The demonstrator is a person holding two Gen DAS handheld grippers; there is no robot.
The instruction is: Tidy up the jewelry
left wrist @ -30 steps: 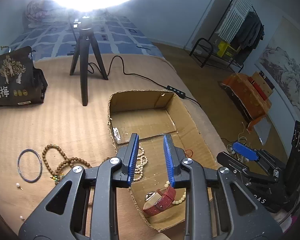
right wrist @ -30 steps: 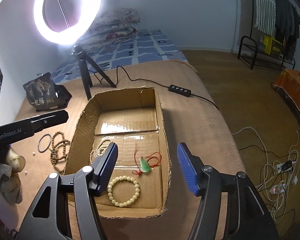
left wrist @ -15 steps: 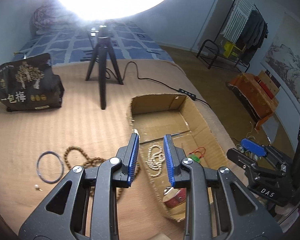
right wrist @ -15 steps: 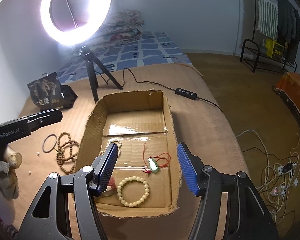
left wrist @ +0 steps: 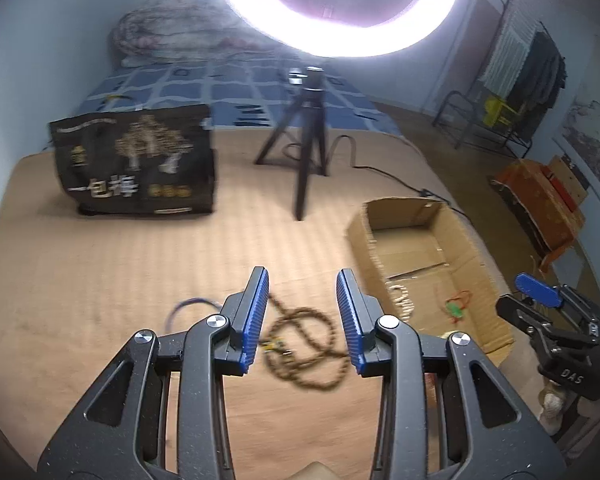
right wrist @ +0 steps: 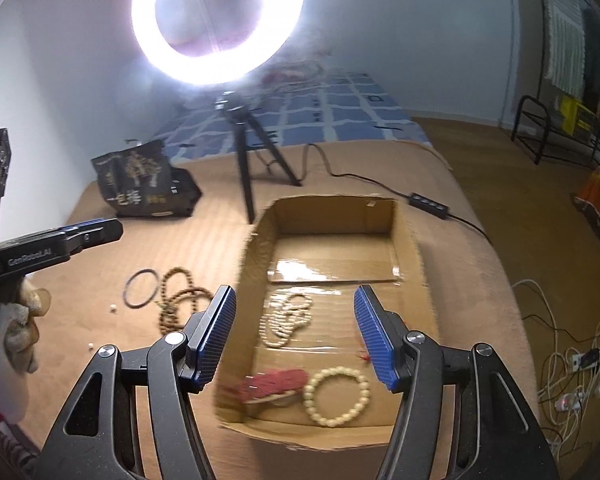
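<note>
The left gripper has its jaws partly apart; they have just been opening, and nothing is between them. It hangs above the brown beads, a long string of dark wooden beads that lies in loose loops on the mat, not touched. Just beside the beads, on the side away from the box, lies a thin dark bangle, and near it are two small white pearls.

The right gripper holds its jaws wide and empty above the near part of the box.

Inside this open cardboard box several pieces are already placed: a white necklace folded in curls in the middle, a pale bracelet as a neat ring near the front wall, and a red strap, blurred, touching the bracelet or very near to it. A green pendant on a red cord shows in the left view.

I judge the task more than half done. What is left on the mat is the beads, the bangle and the pearls. The beads seem to be next for the left gripper; being long and loose, they may hang and drag when lifted.
</note>
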